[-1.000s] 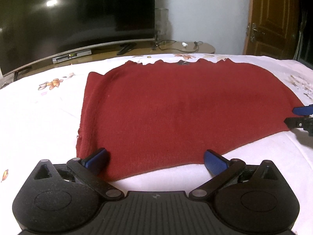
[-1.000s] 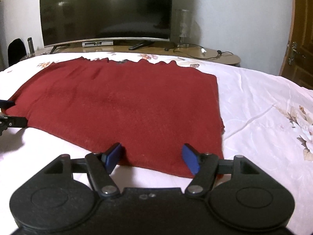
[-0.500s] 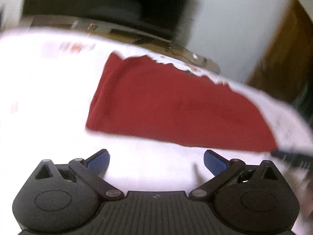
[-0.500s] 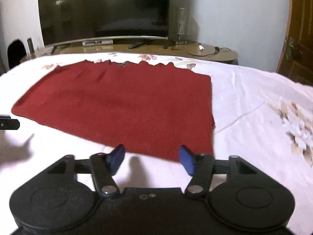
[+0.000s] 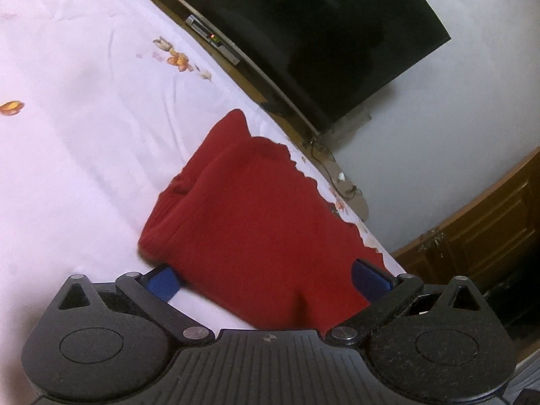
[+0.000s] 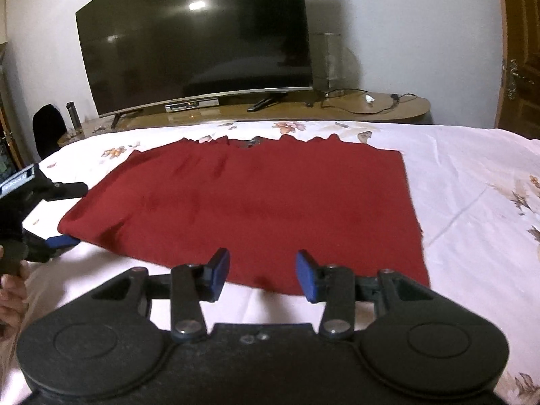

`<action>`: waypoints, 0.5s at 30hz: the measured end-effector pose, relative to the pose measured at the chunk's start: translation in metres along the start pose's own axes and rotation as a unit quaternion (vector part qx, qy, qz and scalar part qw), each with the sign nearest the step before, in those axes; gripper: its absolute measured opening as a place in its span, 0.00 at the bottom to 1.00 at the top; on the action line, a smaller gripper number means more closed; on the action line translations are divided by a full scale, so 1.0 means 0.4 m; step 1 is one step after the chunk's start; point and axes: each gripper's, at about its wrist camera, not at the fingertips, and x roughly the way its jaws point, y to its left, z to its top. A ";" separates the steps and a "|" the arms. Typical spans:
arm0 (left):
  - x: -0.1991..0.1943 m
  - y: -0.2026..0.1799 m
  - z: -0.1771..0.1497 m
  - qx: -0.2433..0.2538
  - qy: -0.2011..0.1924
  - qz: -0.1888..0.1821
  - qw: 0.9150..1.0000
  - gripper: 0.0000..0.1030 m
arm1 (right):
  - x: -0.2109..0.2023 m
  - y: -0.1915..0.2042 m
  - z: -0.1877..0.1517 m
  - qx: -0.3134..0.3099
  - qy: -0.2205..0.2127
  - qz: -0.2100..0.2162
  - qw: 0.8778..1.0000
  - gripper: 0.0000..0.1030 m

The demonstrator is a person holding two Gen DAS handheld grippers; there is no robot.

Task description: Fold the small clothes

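1. In the left wrist view the near edge of the red garment (image 5: pixel 256 222) is hidden behind the body of the left gripper (image 5: pixel 266 281), and the view is strongly tilted, so the television (image 5: pixel 324 30) and the bedsheet (image 5: pixel 67 128) are seen slanted.
2. In the right wrist view only part of the left gripper (image 6: pixel 50 233) is seen at the left edge; one blue fingertip (image 6: pixel 62 241) is shown at the garment's near left corner, and whether the cloth is touched cannot be told there.
3. The red garment (image 6: pixel 256 202) is laid flat on the floral bedsheet (image 6: pixel 472 202), with its long axis running left to right and its wavy edge turned toward the far side, facing the television (image 6: pixel 195 44).
4. The left gripper's jaws are spread wide, with the garment's corner lying between them; a raised fold at the left end is shown only in the left wrist view.
5. The right gripper (image 6: pixel 263 270) is held with its jaws apart over the garment's near edge, right of centre; nothing is clamped.
6. The wooden TV stand (image 6: pixel 388 104), with its cable, is shown fully only in the right wrist view.
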 end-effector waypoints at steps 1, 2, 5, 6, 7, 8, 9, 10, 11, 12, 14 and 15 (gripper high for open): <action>0.006 -0.002 0.001 0.001 -0.003 0.000 1.000 1.00 | 0.008 -0.002 0.005 0.001 0.001 0.000 1.000 0.42; 0.013 -0.005 0.004 -0.001 -0.007 0.000 1.000 1.00 | 0.016 -0.003 0.012 0.003 0.000 0.001 1.000 0.42; 0.027 -0.011 0.012 -0.014 -0.029 0.009 0.999 1.00 | 0.049 -0.008 0.036 0.005 -0.002 0.004 1.000 0.41; 0.032 -0.015 0.011 -0.017 -0.038 0.013 0.999 1.00 | 0.062 -0.009 0.045 0.006 -0.004 0.004 1.000 0.41; 0.037 -0.019 0.011 -0.014 -0.045 0.015 0.999 1.00 | 0.075 -0.010 0.054 0.010 -0.008 0.006 1.000 0.41; 0.044 -0.023 0.009 -0.010 -0.049 0.017 0.999 1.00 | 0.090 -0.013 0.064 0.014 -0.011 0.009 1.000 0.40; 0.047 -0.027 0.008 -0.006 -0.050 0.016 0.999 0.99 | 0.106 -0.014 0.073 0.017 -0.013 0.011 1.000 0.36; 0.052 -0.029 0.010 0.001 -0.045 0.014 0.999 0.92 | 0.123 -0.012 0.083 0.016 -0.014 0.012 1.000 0.32; 0.058 -0.029 0.016 0.005 -0.039 0.017 0.999 0.82 | 0.138 -0.010 0.091 0.015 -0.015 0.014 1.000 0.30; 0.066 -0.022 0.022 0.005 -0.029 0.023 0.999 0.58 | 0.149 -0.007 0.098 0.014 -0.017 0.016 1.000 0.27; 0.081 0.010 0.039 -0.016 -0.011 0.018 1.000 0.31 | 0.166 0.003 0.108 0.009 -0.021 0.019 1.000 0.23; 0.084 0.028 0.048 -0.030 -0.005 0.015 0.999 0.21 | 0.174 0.011 0.112 0.004 -0.022 0.022 1.000 0.22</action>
